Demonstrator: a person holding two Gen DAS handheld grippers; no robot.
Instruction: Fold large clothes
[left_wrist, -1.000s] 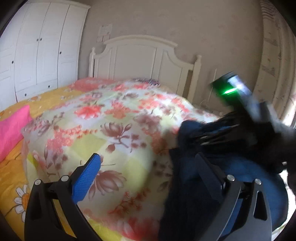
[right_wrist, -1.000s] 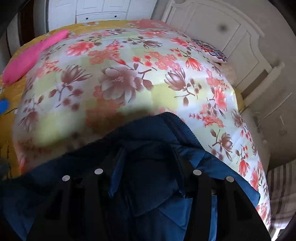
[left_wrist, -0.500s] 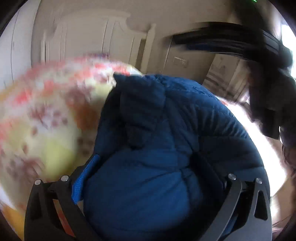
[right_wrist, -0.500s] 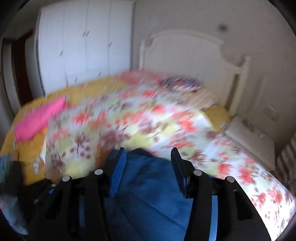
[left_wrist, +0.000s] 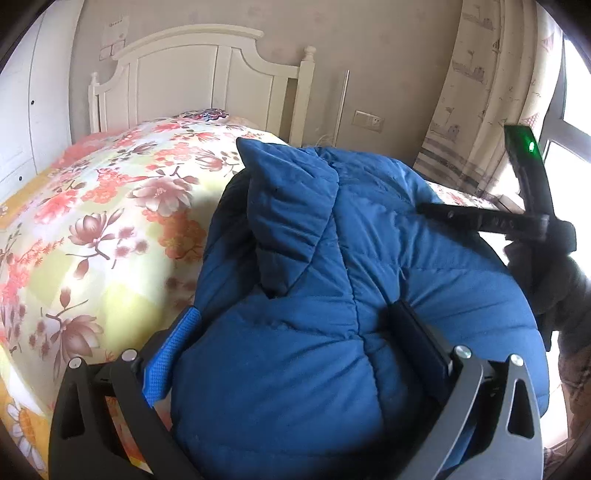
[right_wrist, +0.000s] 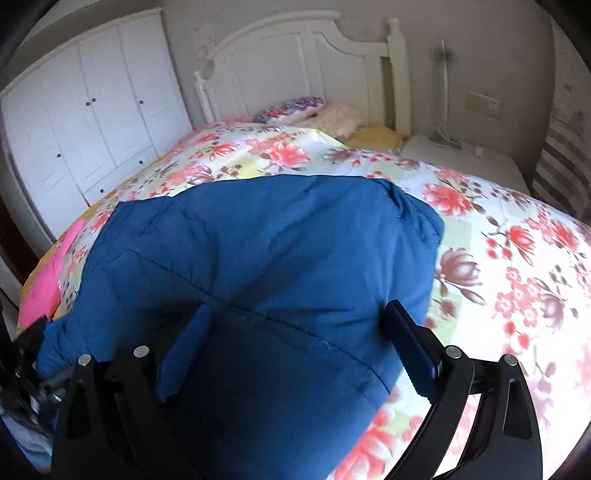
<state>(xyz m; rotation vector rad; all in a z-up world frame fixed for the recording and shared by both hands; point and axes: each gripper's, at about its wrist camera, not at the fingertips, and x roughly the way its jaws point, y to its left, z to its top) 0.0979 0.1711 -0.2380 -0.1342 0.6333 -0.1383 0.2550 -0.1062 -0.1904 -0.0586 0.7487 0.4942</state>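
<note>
fold just laid: jacket bundled on bed. right gripper just spread, released; left gripper wide, grip unclear. next: smooth, regrasp.

Both wrist views sit close above the blue padded jacket, angled down across the bed toward the white headboard. Left view looks from the window side's opposite; both share jacket, floral quilt, headboard.

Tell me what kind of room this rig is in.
A home bedroom, most likely: a bed with a floral quilt, a white headboard behind it, and a white wardrobe along the wall.
</note>
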